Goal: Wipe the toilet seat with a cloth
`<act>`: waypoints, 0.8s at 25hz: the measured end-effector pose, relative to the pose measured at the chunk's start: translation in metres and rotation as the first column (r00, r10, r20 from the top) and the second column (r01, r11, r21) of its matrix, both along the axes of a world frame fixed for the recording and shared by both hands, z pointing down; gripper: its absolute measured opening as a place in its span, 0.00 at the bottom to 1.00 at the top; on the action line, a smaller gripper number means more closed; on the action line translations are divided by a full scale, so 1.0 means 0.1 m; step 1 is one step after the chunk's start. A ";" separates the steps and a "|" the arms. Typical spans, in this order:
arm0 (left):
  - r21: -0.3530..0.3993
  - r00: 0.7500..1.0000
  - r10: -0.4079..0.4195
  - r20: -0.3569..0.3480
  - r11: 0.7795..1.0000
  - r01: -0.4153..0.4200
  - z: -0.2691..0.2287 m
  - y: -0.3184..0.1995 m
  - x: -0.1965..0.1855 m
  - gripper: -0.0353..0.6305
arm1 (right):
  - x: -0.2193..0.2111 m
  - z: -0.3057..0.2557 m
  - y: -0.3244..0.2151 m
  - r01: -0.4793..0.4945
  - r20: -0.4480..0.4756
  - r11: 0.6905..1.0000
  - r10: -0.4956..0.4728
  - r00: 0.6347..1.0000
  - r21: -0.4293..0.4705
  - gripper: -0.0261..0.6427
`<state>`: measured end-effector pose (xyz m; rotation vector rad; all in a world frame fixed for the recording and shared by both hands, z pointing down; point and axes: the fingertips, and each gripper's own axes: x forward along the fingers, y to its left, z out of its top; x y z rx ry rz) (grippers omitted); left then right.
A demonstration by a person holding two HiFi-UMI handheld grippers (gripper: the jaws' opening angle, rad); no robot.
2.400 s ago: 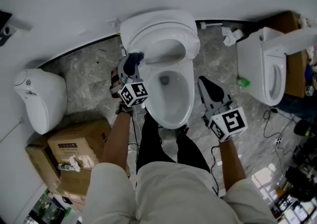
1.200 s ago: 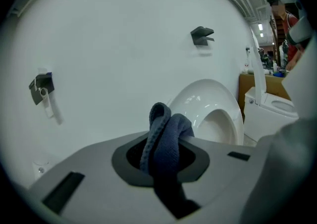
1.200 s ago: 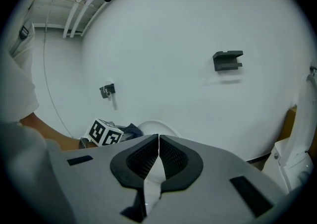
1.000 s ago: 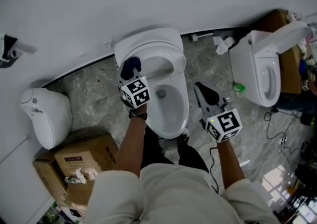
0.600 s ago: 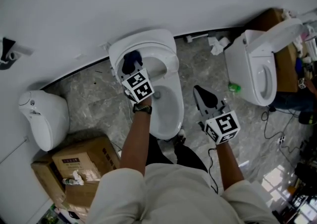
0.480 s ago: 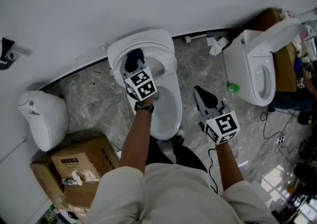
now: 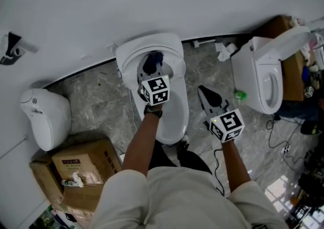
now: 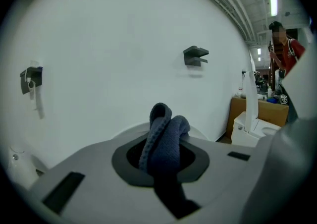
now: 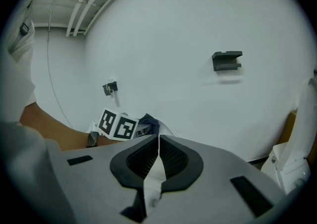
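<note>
Since the earlier frames, the left gripper (image 7: 152, 68) has travelled from the left side of the rim round to the back of the toilet seat (image 7: 182, 109), taking the cloth (image 7: 153, 62) with it. The right gripper (image 7: 204, 92) has barely shifted.

Left gripper: clenched on the cloth. A dark blue knitted bunch stands up between the jaws and pokes out ahead of them, over the rear of the seat.

Right gripper: jaws pressed together with nothing in them, held off to the right of the bowl above the floor (image 7: 101, 96).

Handling, as judged: the cloth looks soft, light and limp. It is pinched at mid-bunch, which leaves the protruding fold as the wiping face, and that hold appears adequate. The seat looks hard, smooth and probably slick, so the cloth should glide over it.

Surroundings: the wall (image 7: 152, 0) lies close ahead of the left gripper, which limits forward reach. A second toilet (image 7: 263, 81) stands to the right of the right gripper, with a small green object (image 7: 239, 94) between them. Crumpled paper (image 7: 225, 49) lies ahead of that gripper, and cables (image 7: 283, 142) trail further right. A cardboard box (image 7: 81, 164) sits behind and left of the left gripper. Nothing rests on the seat itself.
</note>
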<state>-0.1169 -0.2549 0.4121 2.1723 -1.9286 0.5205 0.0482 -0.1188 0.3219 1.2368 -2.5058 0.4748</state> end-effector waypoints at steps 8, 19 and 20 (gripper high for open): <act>0.016 0.992 0.067 -0.106 0.998 -0.066 -0.55 0.26 -0.38 0.13 | -0.55 0.17 -0.54 0.135 -0.073 0.991 -0.135 0.988 -0.004 0.09; 0.011 0.977 0.098 -0.191 0.995 -0.098 -0.93 0.40 -1.18 0.13 | -1.24 0.52 -1.32 0.292 -0.214 0.956 -0.288 0.933 -0.013 0.20; 0.009 0.976 0.105 -0.189 0.994 -0.106 -0.95 0.41 -1.23 0.13 | -1.28 0.57 -1.37 0.303 -0.241 0.953 -0.296 0.924 -0.011 0.20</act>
